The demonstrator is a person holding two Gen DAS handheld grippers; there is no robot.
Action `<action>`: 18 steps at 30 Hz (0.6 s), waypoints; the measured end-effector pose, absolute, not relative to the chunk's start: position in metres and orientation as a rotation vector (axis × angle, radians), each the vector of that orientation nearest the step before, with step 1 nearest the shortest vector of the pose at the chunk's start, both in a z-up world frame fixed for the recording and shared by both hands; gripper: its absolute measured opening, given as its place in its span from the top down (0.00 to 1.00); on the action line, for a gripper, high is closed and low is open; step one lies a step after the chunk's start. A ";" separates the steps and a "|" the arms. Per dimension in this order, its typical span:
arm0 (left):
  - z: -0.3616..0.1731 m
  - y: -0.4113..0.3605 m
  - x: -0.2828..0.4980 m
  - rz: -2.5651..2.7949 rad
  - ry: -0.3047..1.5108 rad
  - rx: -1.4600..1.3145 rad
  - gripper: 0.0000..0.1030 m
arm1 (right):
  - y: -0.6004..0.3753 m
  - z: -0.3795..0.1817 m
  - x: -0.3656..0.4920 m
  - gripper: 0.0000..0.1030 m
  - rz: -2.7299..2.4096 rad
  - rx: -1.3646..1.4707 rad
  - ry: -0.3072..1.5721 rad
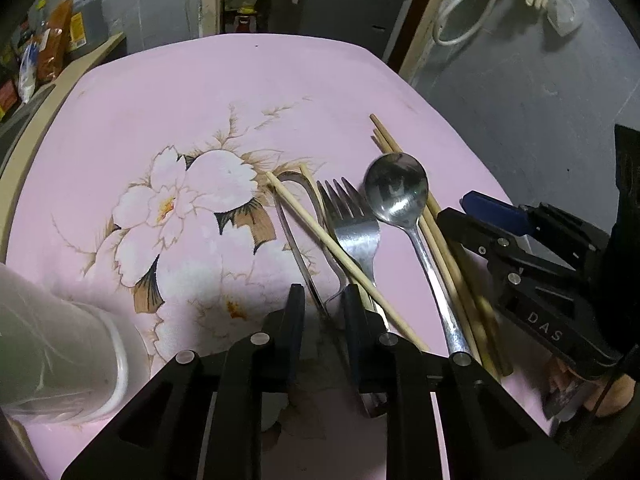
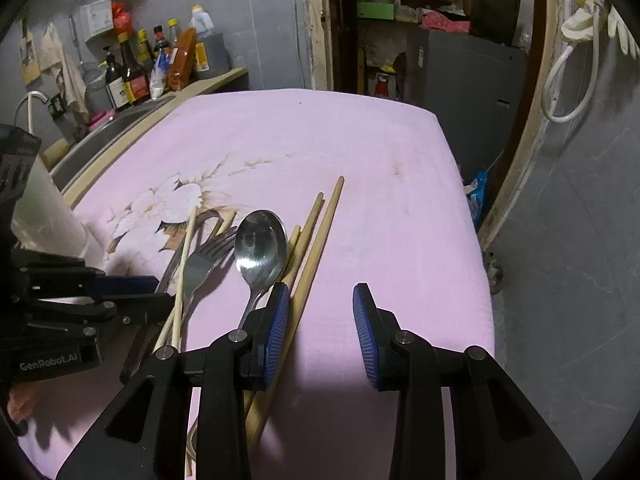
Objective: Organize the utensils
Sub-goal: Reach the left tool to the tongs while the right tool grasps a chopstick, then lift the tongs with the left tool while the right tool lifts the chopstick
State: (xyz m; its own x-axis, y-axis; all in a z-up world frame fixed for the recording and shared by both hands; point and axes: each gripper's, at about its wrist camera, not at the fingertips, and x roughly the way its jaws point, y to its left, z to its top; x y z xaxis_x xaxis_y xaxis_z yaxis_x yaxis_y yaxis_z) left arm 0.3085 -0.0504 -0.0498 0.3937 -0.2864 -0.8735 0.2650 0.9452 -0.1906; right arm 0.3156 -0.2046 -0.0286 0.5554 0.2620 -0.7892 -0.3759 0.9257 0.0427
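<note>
From my left wrist camera, a translucent plastic cup (image 1: 60,344) lies blurred at eight o'clock on the worktop (image 1: 160,92), which is draped in a soft pink cloth printed with pale blossoms. My left gripper (image 1: 320,300) sits low at six o'clock, its dark fingers (image 1: 295,308) a narrow gap apart around the thin steel handles of what look like tongs (image 1: 294,216); I cannot tell whether they pinch them. Just right of that, a pale wooden chopstick (image 1: 340,256) runs from eleven toward five o'clock, crossing over a matte steel fork (image 1: 354,228) whose tines point to twelve. Beside the fork, a polished spoon (image 1: 396,190) lies bowl up, its long axis from twelve down to six. Past the spoon, a bundle of bamboo chopsticks (image 1: 440,240) lies almost parallel to it, tips toward eleven. From my right wrist camera, my right gripper (image 2: 320,320) hovers low over the cloth at six o'clock, level, its ribbed blue fingers (image 2: 365,332) spread wide with nothing between them; the left pad rests beside the chopstick bundle.
</note>
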 end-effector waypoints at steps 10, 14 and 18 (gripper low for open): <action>-0.051 -0.049 0.309 -0.371 1.157 -0.026 0.88 | -0.195 -0.029 0.302 0.75 0.405 -0.231 0.942; -0.050 -0.039 0.295 -0.387 1.164 -0.031 0.88 | -0.204 -0.025 0.291 0.93 0.422 -0.217 0.948; -0.047 -0.023 0.272 -0.412 1.166 -0.028 0.88 | -0.218 -0.023 0.277 0.95 0.422 -0.204 0.966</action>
State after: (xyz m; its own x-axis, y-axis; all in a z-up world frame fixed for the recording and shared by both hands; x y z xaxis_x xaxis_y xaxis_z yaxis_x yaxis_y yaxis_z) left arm 0.2725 -0.0235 -0.0471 0.3277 -0.3288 -0.8857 0.2998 0.9252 -0.2326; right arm 0.2766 -0.2177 -0.0231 0.4954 0.2562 -0.8300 -0.4352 0.9002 0.0181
